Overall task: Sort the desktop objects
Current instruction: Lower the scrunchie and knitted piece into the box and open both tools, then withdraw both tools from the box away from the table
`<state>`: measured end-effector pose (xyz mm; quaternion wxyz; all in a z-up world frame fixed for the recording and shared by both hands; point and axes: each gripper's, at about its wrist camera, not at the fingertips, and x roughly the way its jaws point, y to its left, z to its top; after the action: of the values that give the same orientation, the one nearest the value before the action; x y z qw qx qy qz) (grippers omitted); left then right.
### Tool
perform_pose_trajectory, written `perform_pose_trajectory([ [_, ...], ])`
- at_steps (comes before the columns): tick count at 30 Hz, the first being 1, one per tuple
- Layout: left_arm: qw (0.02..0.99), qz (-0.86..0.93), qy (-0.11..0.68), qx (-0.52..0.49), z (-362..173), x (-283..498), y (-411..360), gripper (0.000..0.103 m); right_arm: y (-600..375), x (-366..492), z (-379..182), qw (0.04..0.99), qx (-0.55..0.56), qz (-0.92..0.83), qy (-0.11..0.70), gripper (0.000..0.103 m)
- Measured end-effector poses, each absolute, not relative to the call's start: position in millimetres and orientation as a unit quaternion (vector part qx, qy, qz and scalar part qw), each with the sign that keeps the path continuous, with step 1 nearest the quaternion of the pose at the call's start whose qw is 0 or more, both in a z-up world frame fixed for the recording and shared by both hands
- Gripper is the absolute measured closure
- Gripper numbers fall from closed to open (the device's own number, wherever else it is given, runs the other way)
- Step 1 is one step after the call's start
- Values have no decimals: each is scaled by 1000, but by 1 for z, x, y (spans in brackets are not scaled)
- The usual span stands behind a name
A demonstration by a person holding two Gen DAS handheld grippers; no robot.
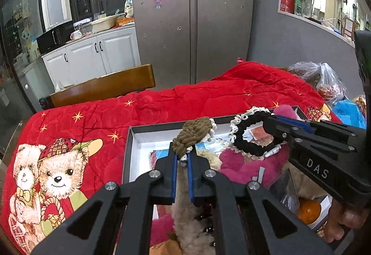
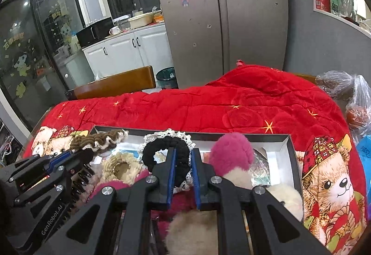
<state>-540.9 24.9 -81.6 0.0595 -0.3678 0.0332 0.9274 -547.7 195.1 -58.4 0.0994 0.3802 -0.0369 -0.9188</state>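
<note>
The left gripper pinches a brown scrunchie, the right gripper a black one, above the box; sorting looks unfinished.

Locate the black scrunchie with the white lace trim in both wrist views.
Left wrist: black scrunchie right of centre, clamped in the right gripper.
Right wrist: centre, between that gripper's fingers.
Shared landmark: brown scrunchie, to its left in both.
</note>
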Motion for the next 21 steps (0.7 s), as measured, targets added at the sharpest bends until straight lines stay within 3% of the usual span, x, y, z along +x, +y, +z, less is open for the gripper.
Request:
perform_pose_trajectory([
  [7,51,931,46,-359,-78,-536,29,90,199,-544,-56,105,374,-920,-53,84],
  [8,49,931,46,-358,-77,-536,29,84,199,-543,-55,106,372,-920,-56,82],
  [10,46,933,46,-353,-75,-535,28,59,198,-541,-53,106,367,-923,-49,76],
  [11,43,935,47,-349,-74,-534,27,39,196,-539,-52,104,359,-926,-44,72],
  [12,37,937,50,-345,-73,-534,26,24,195,-537,-50,104,356,-928,-40,58],
  [16,47,943,48,-326,-64,-529,25,15,194,-529,-39,105,334,-936,-45,36],
  [21,47,943,59,-324,-56,-524,27,13,190,-520,-27,104,317,-942,-31,32],
])
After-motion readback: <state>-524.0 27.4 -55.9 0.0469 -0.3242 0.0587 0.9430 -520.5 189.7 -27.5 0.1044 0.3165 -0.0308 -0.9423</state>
